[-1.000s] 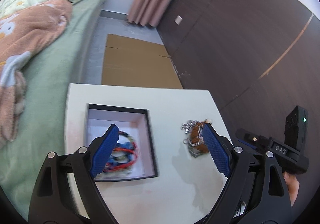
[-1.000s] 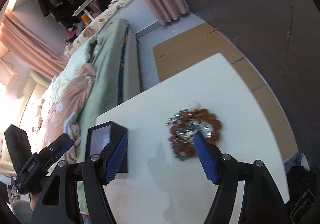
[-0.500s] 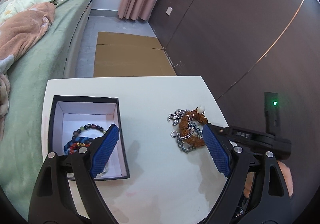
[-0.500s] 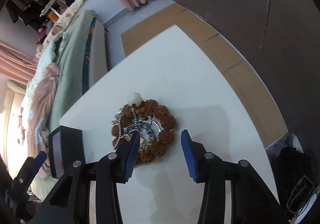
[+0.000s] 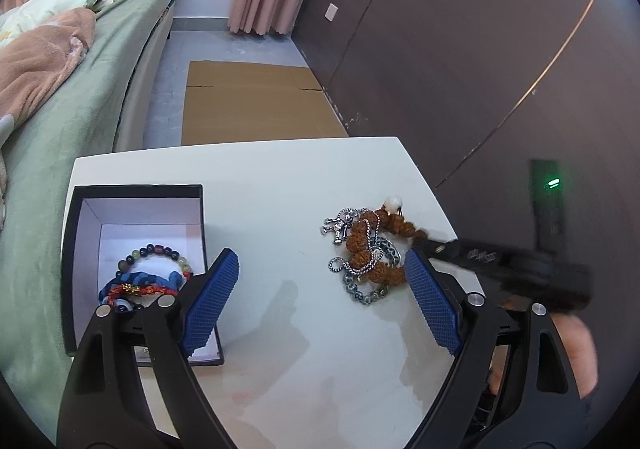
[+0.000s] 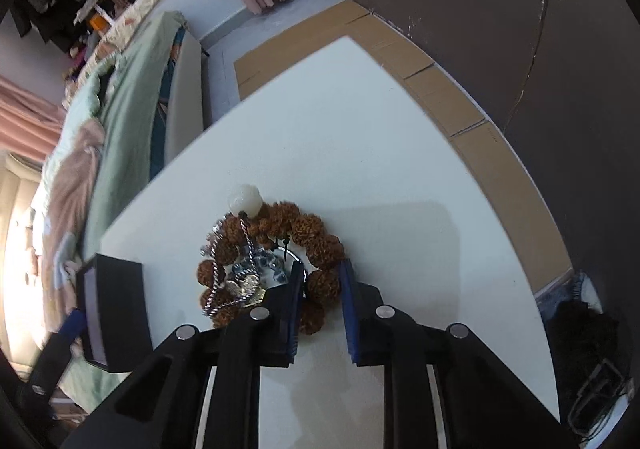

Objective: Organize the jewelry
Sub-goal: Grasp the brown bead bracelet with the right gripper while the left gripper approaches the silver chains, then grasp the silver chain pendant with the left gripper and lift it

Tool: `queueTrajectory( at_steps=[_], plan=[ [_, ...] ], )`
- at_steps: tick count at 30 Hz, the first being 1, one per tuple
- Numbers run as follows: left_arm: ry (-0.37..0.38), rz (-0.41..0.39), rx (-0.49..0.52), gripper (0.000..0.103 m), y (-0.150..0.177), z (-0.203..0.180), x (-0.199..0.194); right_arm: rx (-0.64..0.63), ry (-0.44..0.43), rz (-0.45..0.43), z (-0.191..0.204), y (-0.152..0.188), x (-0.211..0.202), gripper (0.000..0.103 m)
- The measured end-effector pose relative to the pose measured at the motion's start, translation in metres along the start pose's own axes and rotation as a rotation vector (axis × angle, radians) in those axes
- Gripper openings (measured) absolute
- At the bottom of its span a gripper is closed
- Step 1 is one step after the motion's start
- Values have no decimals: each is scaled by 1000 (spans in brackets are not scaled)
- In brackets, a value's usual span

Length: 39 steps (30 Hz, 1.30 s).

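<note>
between the blue pads of the right gripper (image 6: 320, 283) one knobbly bead of the brown bead bracelet (image 6: 316, 233) is caught; the jaws are closing, and the pads are seen right against that bead on both sides. the gripper is pointed steeply down at the white table (image 6: 360, 153), its black arms reaching in from the near edge of the right wrist view. the bracelet lies in a ring on the table, with a white bead (image 6: 245, 200) at its far side. a silver chain (image 6: 250, 249) is draped across the ring, and more metal pieces are heaped inside it and against its left side.

the left gripper (image 5: 322, 289) is held with its jaws wide apart and nothing between them, only bare table. it is tilted down over the near part of the table, between the black box (image 5: 136, 189) on its left and the jewelry heap on its right. the left pad overlaps the box's near right corner in the picture; whether it touches cannot be told. the box stands open, white inside, and beaded bracelets (image 5: 160, 251) in dark, green, blue and red are piled in it.

in the left wrist view, part of a hand (image 5: 576, 353) is seen at the right edge behind the right gripper's black body. beyond the table, flat cardboard (image 5: 256, 101) lies on the floor beside a bed (image 5: 80, 97) with green sheets.
</note>
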<state>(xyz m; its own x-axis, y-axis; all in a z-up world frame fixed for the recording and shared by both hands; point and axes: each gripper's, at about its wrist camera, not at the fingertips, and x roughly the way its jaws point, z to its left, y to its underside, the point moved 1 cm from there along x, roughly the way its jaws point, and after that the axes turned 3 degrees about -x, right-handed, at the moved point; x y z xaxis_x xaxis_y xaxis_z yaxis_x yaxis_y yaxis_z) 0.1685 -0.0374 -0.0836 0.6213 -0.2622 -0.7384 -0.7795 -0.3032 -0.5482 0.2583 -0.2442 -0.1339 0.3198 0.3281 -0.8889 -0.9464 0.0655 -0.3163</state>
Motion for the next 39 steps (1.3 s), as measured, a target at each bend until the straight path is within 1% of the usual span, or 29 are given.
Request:
queueTrajectory(
  at_steps=[3, 4, 5, 12, 14, 16, 22, 24, 30, 31, 32, 33, 34, 35, 36, 37, 38, 39],
  plan=[
    [-2, 1, -10, 72, -2, 1, 4, -2, -51, -60, 2, -5, -22, 18],
    [-3, 4, -14, 65, -3, 2, 6, -4, -63, -70, 2, -5, -26, 18],
    [-3, 10, -17, 63, -5, 2, 8, -9, -83, -84, 4, -5, -33, 18],
    [-14, 48, 21, 61, -14, -4, 36, -22, -158, -141, 8, -6, -60, 18],
    [-18, 69, 38, 57, -16, -7, 48, -10, -187, -151, 9, -11, -64, 18],
    [-19, 96, 69, 55, -16, -12, 60, -5, -198, -157, 8, -13, -68, 18],
    [-40, 141, 137, 55, -19, -27, 86, 2, -192, -153, 0, -20, -71, 18],
    [-47, 152, 176, 55, -21, -35, 95, 15, -192, -155, -5, -22, -72, 18],
    [-74, 173, 231, 55, -18, -53, 114, 34, -204, -166, -14, -25, -78, 18],
    [-89, 188, 244, 54, -16, -56, 120, 35, -209, -167, -15, -25, -79, 18],
    [-100, 196, 249, 46, -14, -58, 123, 35, -211, -168, -16, -25, -79, 18],
    [-132, 183, 261, 40, -13, -60, 125, 35, -210, -169, -17, -25, -80, 18],
    [-157, 178, 262, 30, -13, -60, 124, 35, -207, -170, -17, -25, -80, 18],
    [-172, 178, 255, 22, -14, -58, 123, 35, -205, -170, -17, -25, -80, 18],
    [-162, 183, 234, 21, -16, -56, 122, 37, -205, -169, -18, -24, -80, 18],
    [-140, 193, 214, 10, -18, -54, 119, 39, -209, -168, -19, -24, -80, 18],
    [-134, 192, 215, 1, -19, -54, 115, 39, -214, -167, -19, -24, -80, 18],
    [-146, 185, 224, 1, -20, -56, 109, 39, -219, -167, -19, -24, -81, 18]
  ],
)
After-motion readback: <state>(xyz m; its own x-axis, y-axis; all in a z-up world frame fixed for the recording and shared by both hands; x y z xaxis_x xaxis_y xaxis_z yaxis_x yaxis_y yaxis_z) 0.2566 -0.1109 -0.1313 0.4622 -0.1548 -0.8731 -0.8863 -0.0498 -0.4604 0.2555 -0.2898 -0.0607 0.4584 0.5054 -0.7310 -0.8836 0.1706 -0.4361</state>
